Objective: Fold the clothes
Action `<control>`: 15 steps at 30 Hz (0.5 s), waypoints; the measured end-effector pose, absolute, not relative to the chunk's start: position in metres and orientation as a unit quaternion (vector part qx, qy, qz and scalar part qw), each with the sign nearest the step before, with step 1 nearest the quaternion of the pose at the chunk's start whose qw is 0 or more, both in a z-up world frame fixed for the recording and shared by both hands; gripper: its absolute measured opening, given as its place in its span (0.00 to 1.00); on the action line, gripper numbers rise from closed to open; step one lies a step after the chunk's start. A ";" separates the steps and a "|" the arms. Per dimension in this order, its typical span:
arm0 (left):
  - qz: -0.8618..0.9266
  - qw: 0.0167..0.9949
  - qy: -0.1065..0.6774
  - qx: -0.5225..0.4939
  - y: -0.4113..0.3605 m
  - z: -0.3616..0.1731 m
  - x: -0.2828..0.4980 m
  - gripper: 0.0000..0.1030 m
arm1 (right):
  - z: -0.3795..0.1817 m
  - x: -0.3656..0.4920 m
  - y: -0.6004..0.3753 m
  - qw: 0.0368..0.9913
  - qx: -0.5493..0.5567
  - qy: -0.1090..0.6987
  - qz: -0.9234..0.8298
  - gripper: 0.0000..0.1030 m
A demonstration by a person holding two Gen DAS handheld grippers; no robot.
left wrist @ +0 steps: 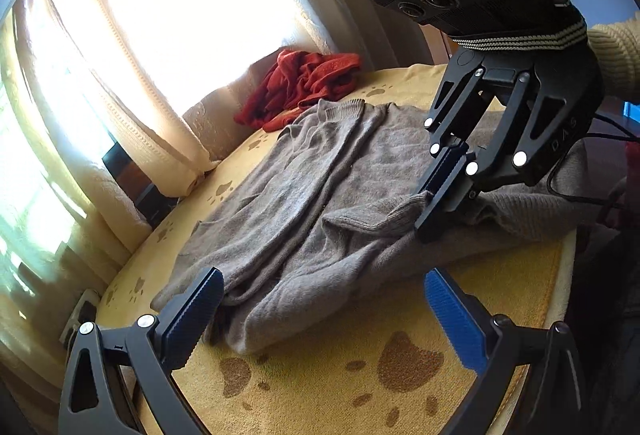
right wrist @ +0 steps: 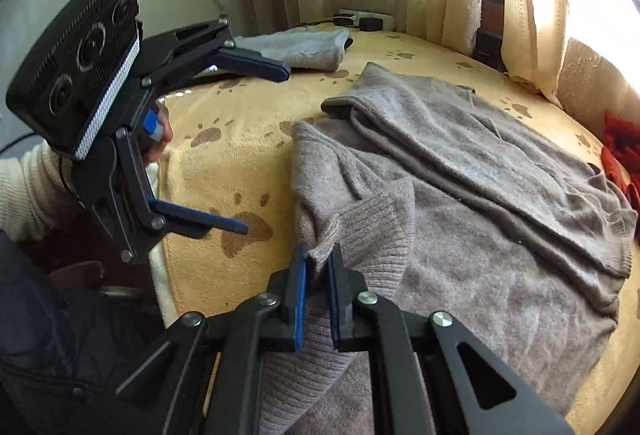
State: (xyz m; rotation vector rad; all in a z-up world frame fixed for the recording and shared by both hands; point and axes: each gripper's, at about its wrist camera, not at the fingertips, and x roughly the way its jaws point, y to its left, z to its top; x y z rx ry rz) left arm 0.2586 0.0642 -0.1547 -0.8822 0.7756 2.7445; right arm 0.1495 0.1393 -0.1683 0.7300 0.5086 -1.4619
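Lay rumpled across the paw-print desk (left wrist: pixel 400 375): grey sweater (left wrist: pixel 304 195), bare cloth along the near edge. Clamped on its ribbed hem: right gripper (right wrist: pixel 318 267), fingers together; left gripper (left wrist: pixel 324 311), fingers apart, empty. Read "DAS" on the housing.

Open yellow paw-print blanket (right wrist: pixel 224 163) fills the left-centre of the right wrist frame, easy to pass there. The grey sweater (right wrist: pixel 480 195) spreads over centre and right. Folded grey cloth (right wrist: pixel 308 47) at upper centre, red garment (left wrist: pixel 304 83) at the left wrist view's upper middle, curtains (left wrist: pixel 132 107) close behind.
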 end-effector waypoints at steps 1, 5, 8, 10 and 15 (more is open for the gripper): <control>0.918 0.079 0.259 -0.289 0.066 -0.151 0.258 1.00 | -0.163 0.148 0.143 0.661 0.324 0.210 -0.644 0.10; 0.926 0.079 0.251 -0.272 0.069 -0.138 0.257 1.00 | -0.149 0.147 0.151 0.666 0.317 0.189 -0.648 0.09; 0.931 0.075 0.241 -0.264 0.067 -0.130 0.256 1.00 | -0.145 0.147 0.155 0.668 0.317 0.177 -0.649 0.08; 0.932 0.076 0.240 -0.262 0.068 -0.128 0.256 1.00 | -0.144 0.148 0.157 0.668 0.313 0.175 -0.652 0.08; 0.901 0.128 0.328 -0.253 0.094 -0.140 0.268 0.98 | -0.131 0.158 0.164 0.685 0.288 0.177 -0.646 0.07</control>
